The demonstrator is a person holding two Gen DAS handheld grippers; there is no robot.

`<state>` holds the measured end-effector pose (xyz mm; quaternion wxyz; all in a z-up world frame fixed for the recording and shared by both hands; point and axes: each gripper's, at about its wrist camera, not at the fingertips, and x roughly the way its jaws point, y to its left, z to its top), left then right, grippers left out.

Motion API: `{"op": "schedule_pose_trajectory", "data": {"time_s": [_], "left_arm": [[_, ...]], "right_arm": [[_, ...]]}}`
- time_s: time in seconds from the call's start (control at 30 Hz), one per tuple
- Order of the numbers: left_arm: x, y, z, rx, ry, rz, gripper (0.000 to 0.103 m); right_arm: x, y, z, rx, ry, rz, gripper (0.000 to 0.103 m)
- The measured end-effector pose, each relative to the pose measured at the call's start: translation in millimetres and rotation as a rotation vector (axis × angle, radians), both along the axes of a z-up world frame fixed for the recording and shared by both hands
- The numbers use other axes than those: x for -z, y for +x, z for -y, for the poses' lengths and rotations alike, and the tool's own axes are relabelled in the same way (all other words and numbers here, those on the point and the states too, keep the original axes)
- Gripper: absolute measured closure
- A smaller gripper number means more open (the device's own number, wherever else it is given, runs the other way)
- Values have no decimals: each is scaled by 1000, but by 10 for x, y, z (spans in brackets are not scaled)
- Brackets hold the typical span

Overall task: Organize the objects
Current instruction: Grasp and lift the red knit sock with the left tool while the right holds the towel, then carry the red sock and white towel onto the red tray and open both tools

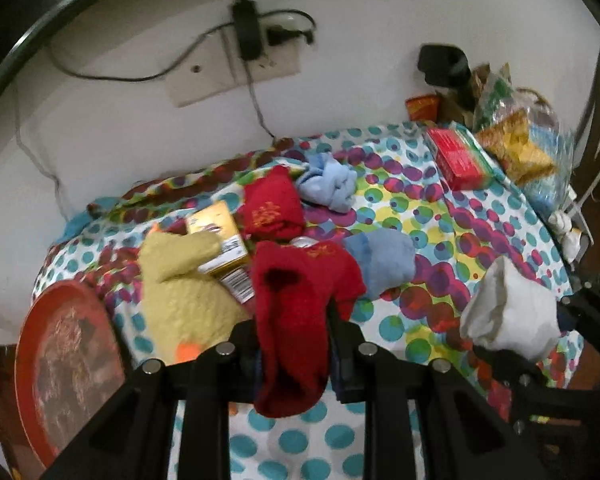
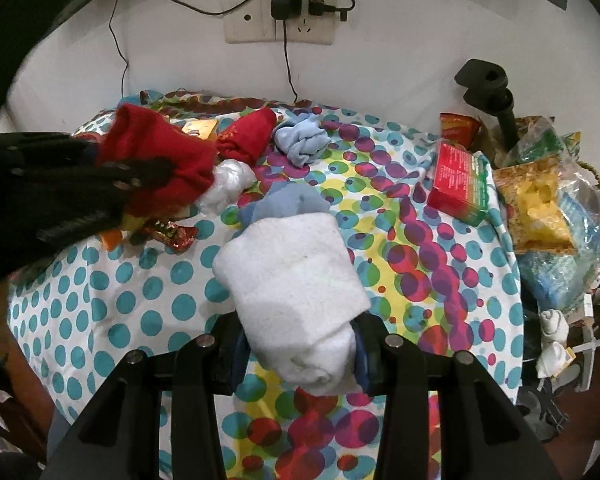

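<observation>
My left gripper (image 1: pixel 296 344) is shut on a red sock (image 1: pixel 296 308) and holds it above the spotted cloth (image 1: pixel 452 240). The same gripper (image 2: pixel 112 178) and red sock (image 2: pixel 160 148) show at the left of the right wrist view. My right gripper (image 2: pixel 300 344) is shut on a folded white sock (image 2: pixel 296 280), seen as a white sock (image 1: pixel 508 312) at the right of the left wrist view. On the cloth lie a second red sock (image 1: pixel 272 204), two light blue socks (image 1: pixel 330 182) (image 1: pixel 384 264) and a yellow fluffy sock (image 1: pixel 180 280).
A yellow carton (image 1: pixel 224 244) lies under the yellow sock. A round red tin (image 1: pixel 60 372) sits at the left edge. A red box (image 2: pixel 458 182), snack bags (image 2: pixel 536 208) and a black stand (image 2: pixel 488 88) crowd the right side. A wall socket with plugs (image 2: pixel 284 12) is behind.
</observation>
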<state>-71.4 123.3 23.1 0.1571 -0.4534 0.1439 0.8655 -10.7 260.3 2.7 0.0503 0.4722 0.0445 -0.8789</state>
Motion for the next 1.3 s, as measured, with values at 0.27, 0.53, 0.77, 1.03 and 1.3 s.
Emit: {"op": "schedule_pose_trajectory", "data": {"time_s": [0.27, 0.53, 0.77, 1.03, 1.3], "left_arm": [[-308, 252, 639, -89, 12, -51, 79], [-364, 319, 1692, -279, 6, -56, 79], [-214, 233, 2619, -409, -20, -34, 79], [119, -141, 3428, -517, -27, 12, 78], [329, -469, 3758, -561, 15, 37, 72]], "right_arm": [[-189, 129, 361, -61, 14, -32, 64], [-434, 150, 1136, -198, 41, -70, 64], [-428, 124, 1828, -307, 32, -68, 64], [-290, -44, 2356, -386, 45, -33, 64], [-148, -343, 2633, -413, 72, -7, 63]]}}
